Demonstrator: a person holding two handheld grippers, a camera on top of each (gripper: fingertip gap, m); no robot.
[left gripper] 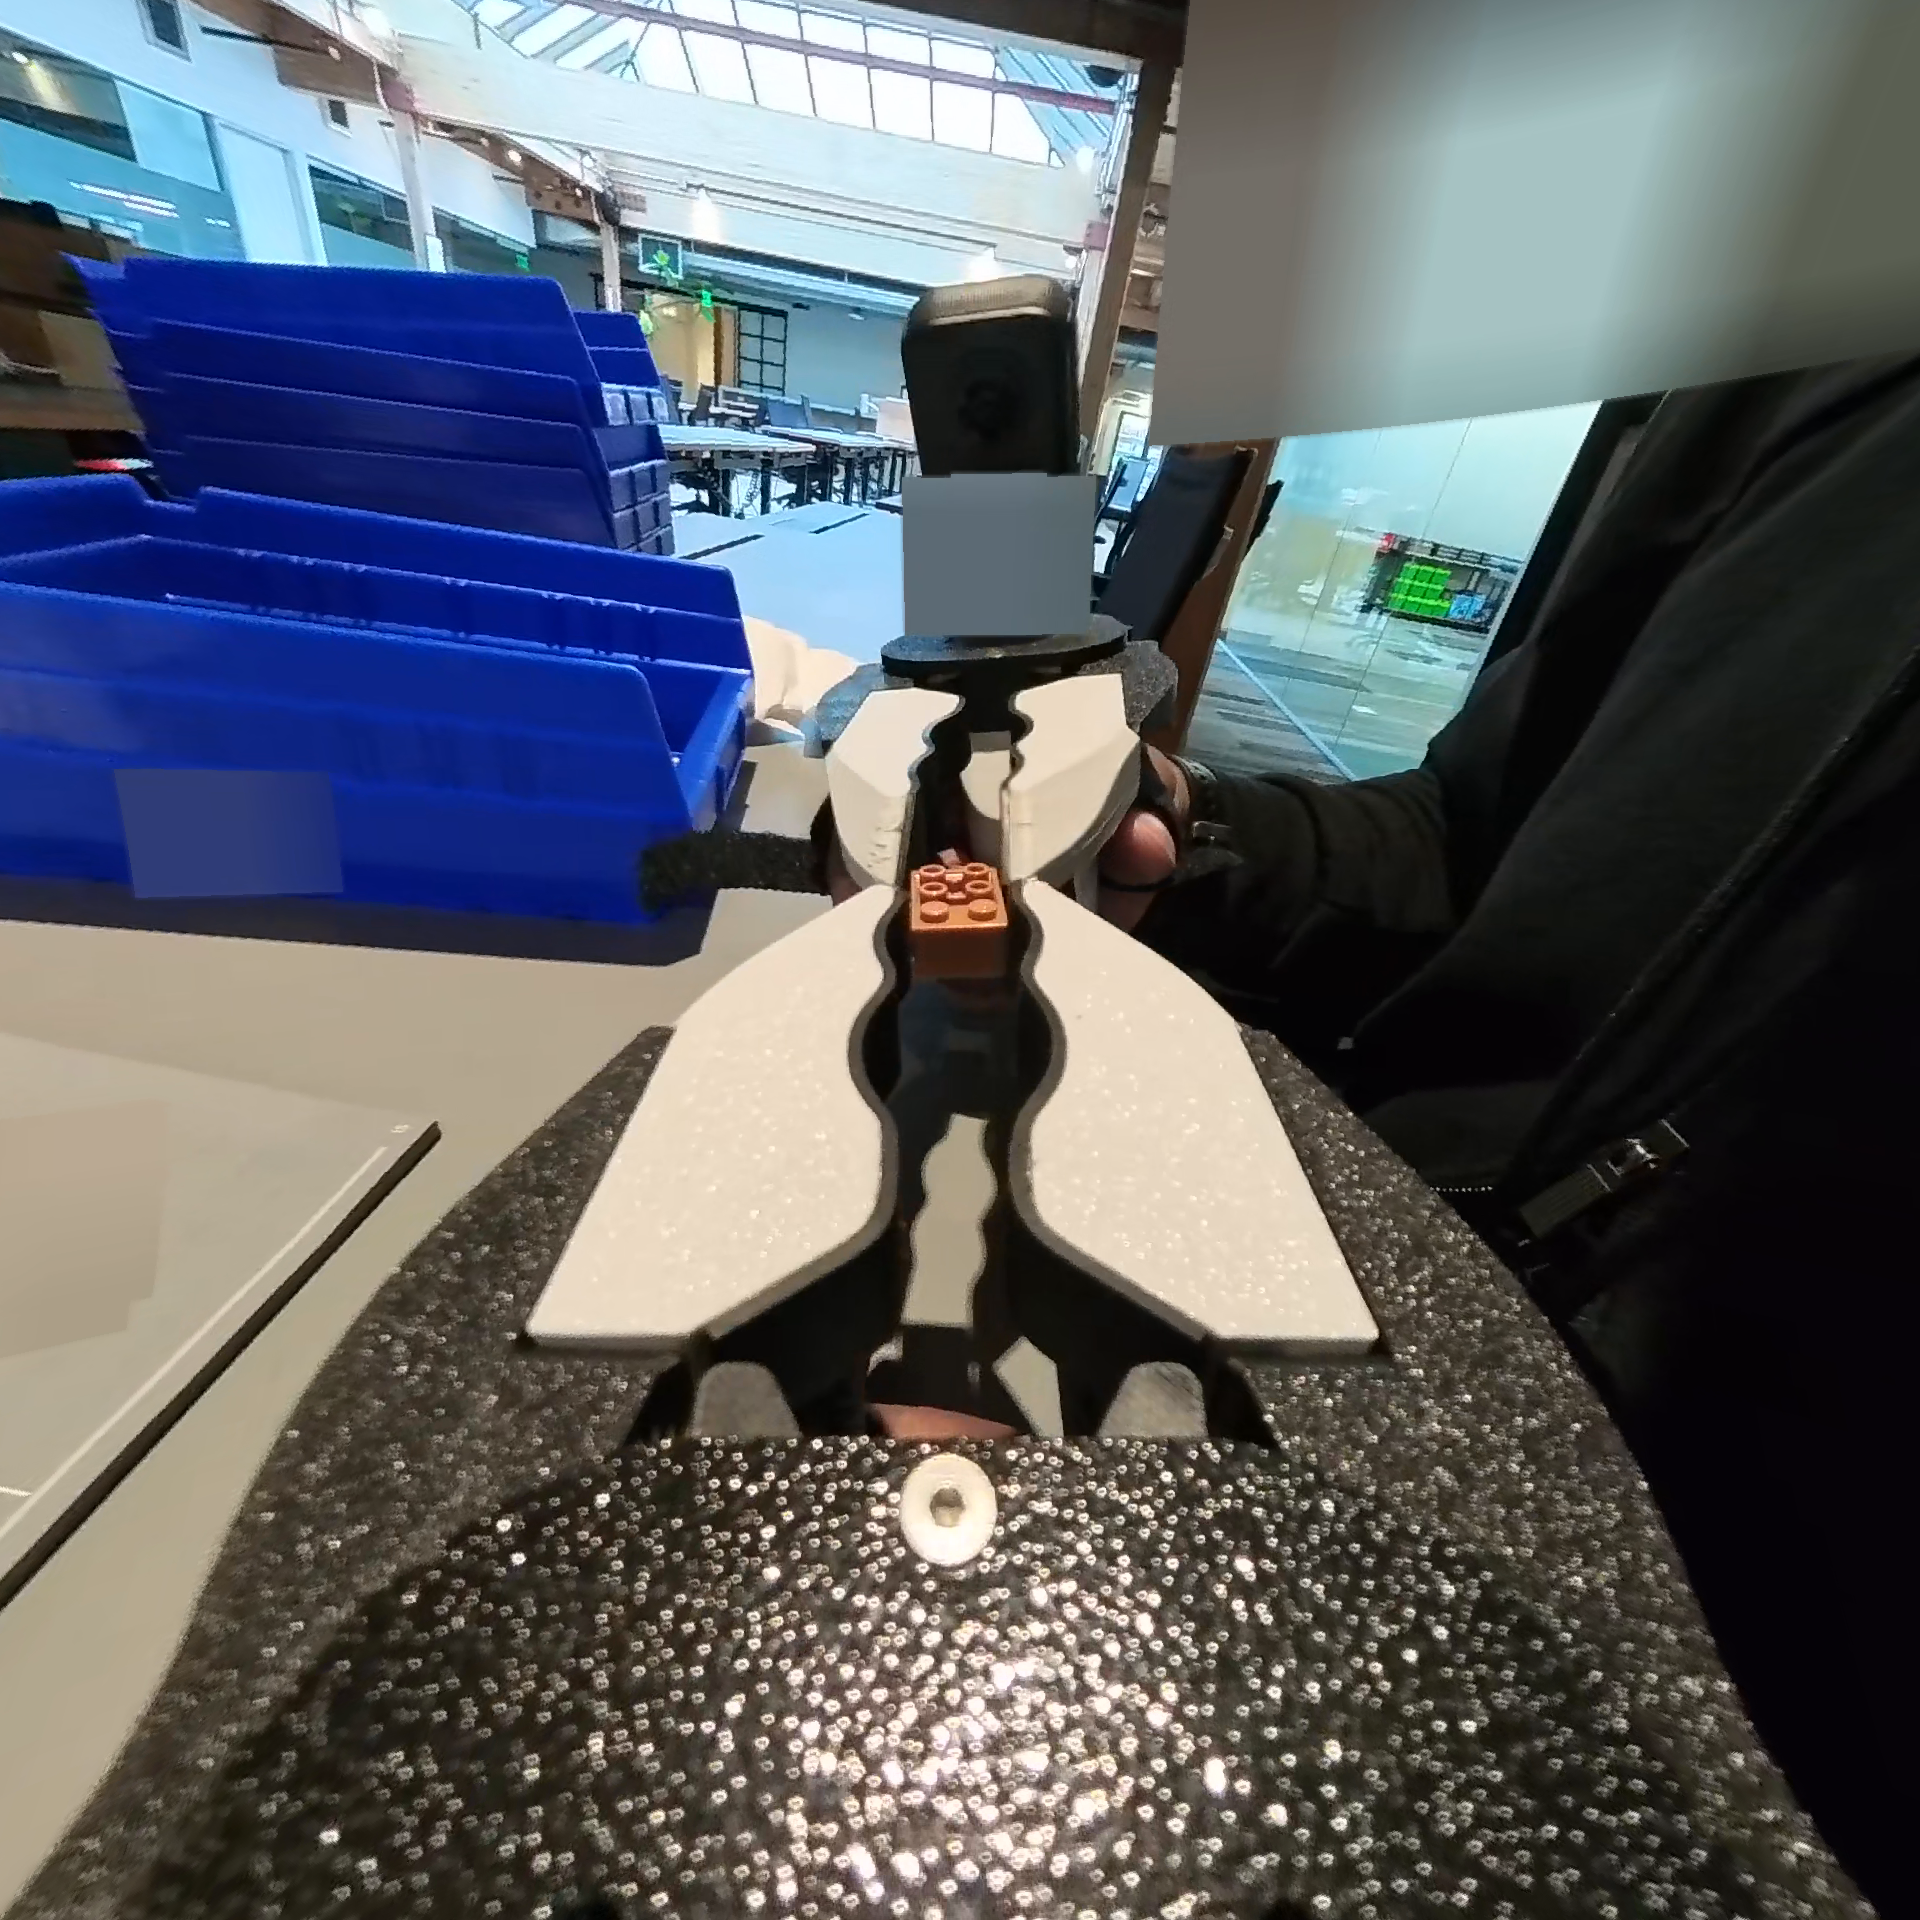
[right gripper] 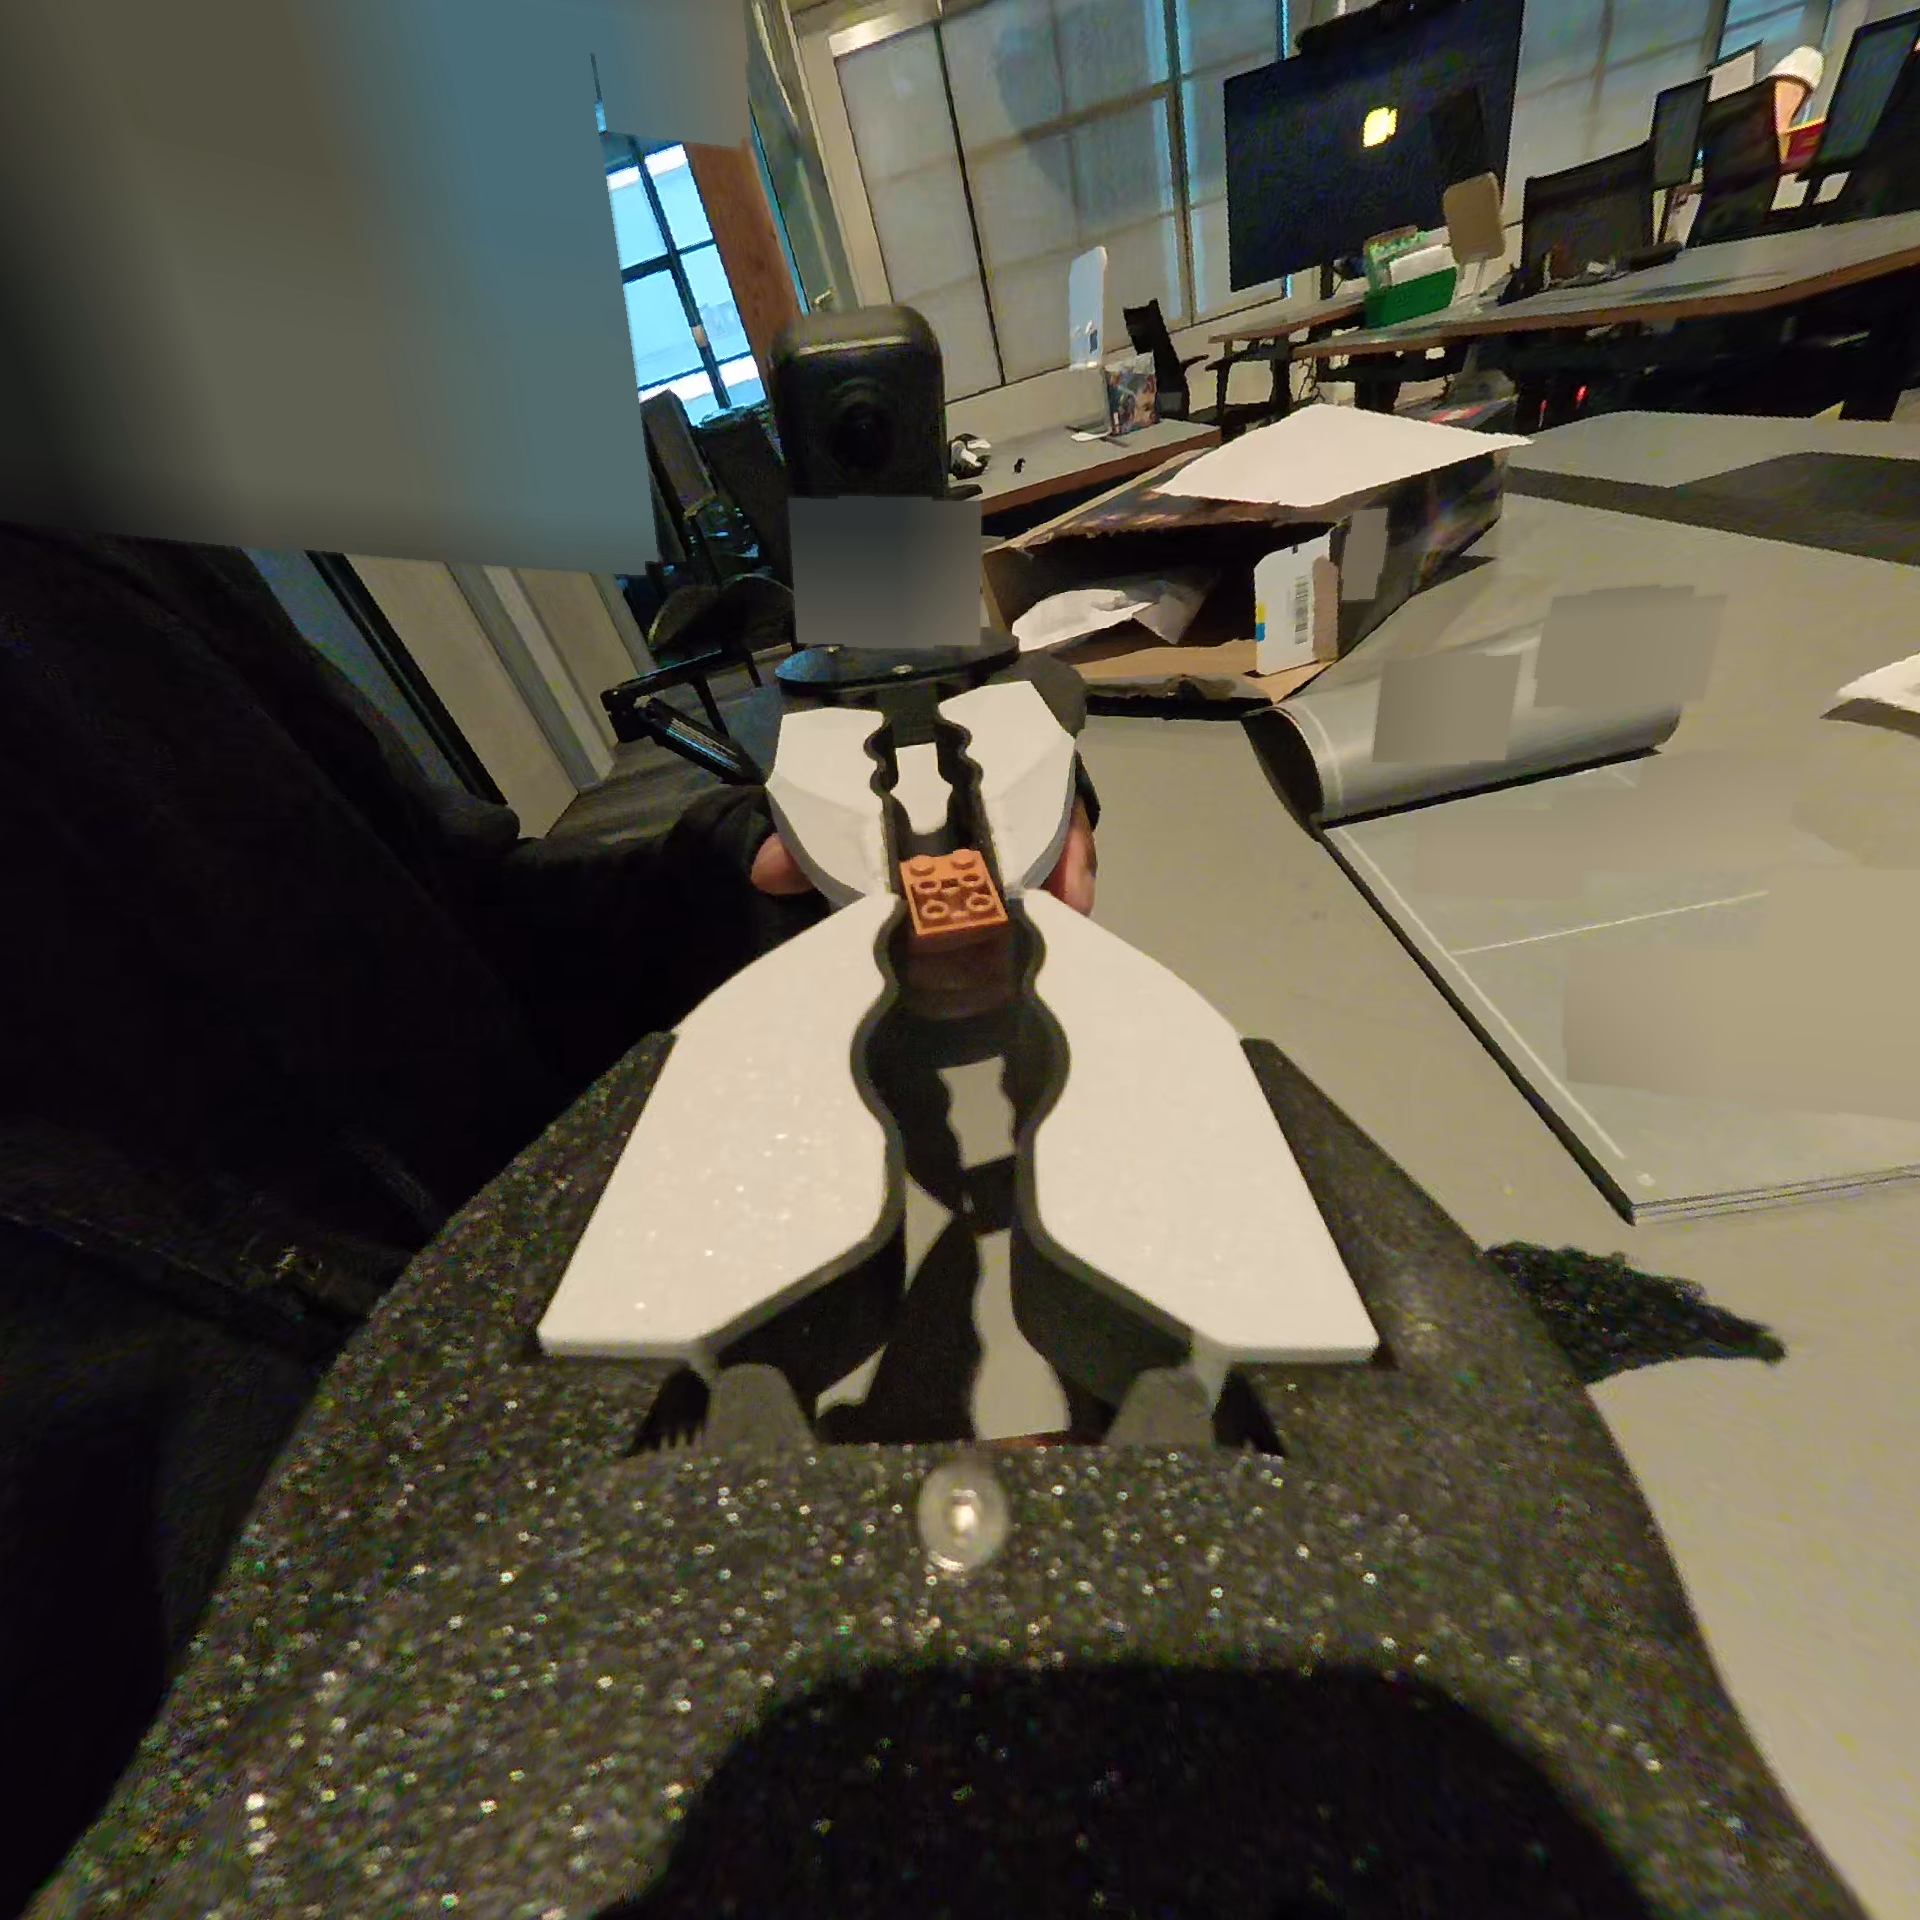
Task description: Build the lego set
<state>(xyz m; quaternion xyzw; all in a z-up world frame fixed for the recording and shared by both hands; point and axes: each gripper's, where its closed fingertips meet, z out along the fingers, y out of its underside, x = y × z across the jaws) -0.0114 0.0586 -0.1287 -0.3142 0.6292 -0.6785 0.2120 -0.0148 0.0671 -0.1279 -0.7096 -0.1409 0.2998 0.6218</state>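
Both tongs meet tip to tip at frame centre, above the bench. The left tongs and the right tongs each appear clenched on the orange brick — a handover or pressing step, I judge. Next move calls for one side releasing cleanly — blue bins sit upper left.

On my left, stacked blue bins sit on the grey table, with a flat dark-edged board lying nearer me. On my right I see a torn-open cardboard box on its side, a curled sheet just beside it, and a dark monitor well behind.
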